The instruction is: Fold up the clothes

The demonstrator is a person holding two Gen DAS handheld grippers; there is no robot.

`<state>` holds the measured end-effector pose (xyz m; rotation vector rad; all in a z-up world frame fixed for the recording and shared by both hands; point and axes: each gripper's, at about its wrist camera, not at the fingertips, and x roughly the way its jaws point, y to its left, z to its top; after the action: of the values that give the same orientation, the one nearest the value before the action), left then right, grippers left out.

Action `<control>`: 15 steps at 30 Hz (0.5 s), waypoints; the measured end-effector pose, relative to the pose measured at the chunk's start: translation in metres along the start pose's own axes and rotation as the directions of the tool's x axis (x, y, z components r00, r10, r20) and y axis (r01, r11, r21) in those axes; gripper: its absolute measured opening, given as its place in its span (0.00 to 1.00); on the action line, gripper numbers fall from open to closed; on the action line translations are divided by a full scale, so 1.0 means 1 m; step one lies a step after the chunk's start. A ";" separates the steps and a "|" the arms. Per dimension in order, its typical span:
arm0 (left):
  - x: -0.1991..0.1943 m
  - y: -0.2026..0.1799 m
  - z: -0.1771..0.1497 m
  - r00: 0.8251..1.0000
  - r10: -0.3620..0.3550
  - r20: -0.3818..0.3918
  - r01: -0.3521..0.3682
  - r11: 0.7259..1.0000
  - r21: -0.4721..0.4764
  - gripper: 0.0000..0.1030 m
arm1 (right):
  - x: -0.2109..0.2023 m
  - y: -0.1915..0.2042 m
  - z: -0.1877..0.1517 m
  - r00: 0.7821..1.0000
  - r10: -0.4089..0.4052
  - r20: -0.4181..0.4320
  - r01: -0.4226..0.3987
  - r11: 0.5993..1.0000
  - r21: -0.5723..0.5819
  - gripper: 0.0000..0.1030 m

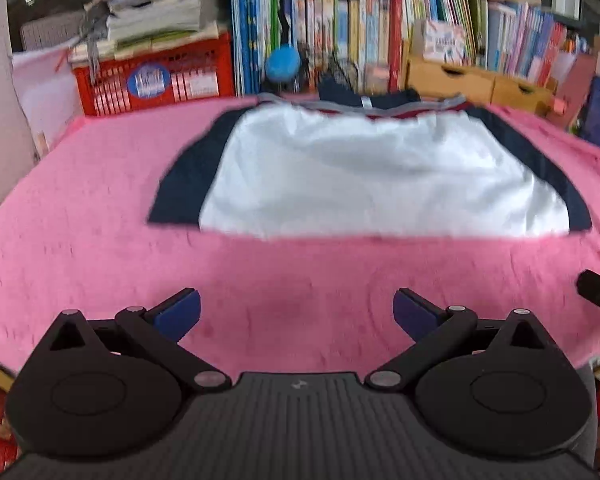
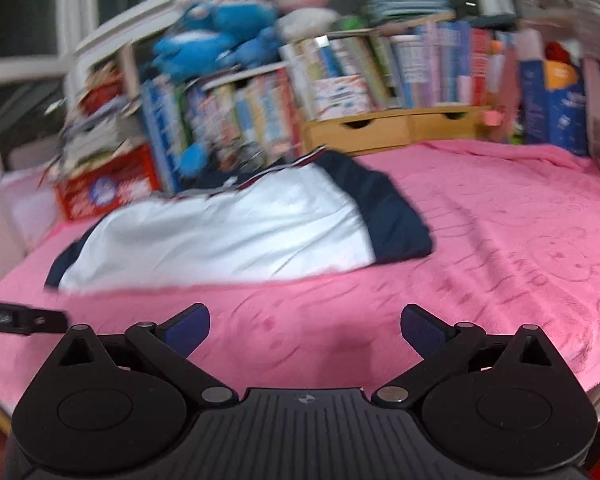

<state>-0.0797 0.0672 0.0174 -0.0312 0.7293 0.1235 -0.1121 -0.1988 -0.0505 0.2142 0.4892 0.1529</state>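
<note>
Two claws, both released, fingers spread wide, nothing between them. Left claw (image 1: 297, 312) hovers over bare pink blanket (image 1: 100, 208) on the near side of the table, blue fingertips (image 1: 180, 314) clear of the fabric as far as the view shows. Garment (image 1: 364, 172): white body, navy side panels, grey and red striped band at the far edge. It lies flat on the blanket toward the far side, ahead of the left claw and apart from it; near hem runs roughly straight across.

Behind the garment, left to right in the left wrist view: red crate (image 1: 156, 76) with a stack of papers on top, upright books (image 1: 340, 28), wooden drawer unit (image 1: 476, 80).

Right claw (image 2: 305, 330) also sits above bare blanket (image 2: 500, 240), with the garment (image 2: 228, 232) ahead and to its left, well apart. Navy panel on the garment's right side is rumpled at its edge. Right wrist view is blurred. Black tip of the left claw enters at the left edge there. Blue plush toy (image 2: 216, 44) rests on the books.
</note>
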 end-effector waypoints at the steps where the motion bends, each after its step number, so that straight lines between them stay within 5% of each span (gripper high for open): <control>1: 0.003 0.000 0.004 1.000 0.000 0.008 0.000 1.000 0.000 1.00 | 0.005 -0.008 0.003 1.000 -0.007 -0.002 0.007 0.999 0.043 1.00; 7: 0.032 -0.017 0.028 0.999 -0.022 0.029 0.022 1.000 0.022 1.00 | 0.035 -0.048 0.018 0.999 0.032 -0.009 -0.029 0.967 0.254 1.00; 15: 0.081 -0.057 0.048 0.997 -0.054 0.047 0.051 0.997 0.061 1.00 | 0.076 -0.056 0.033 1.000 0.014 0.007 -0.015 0.951 0.310 1.00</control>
<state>0.0195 0.0219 -0.0015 0.0097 0.6824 0.0520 -0.0248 -0.2431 -0.0695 0.5265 0.5062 0.0892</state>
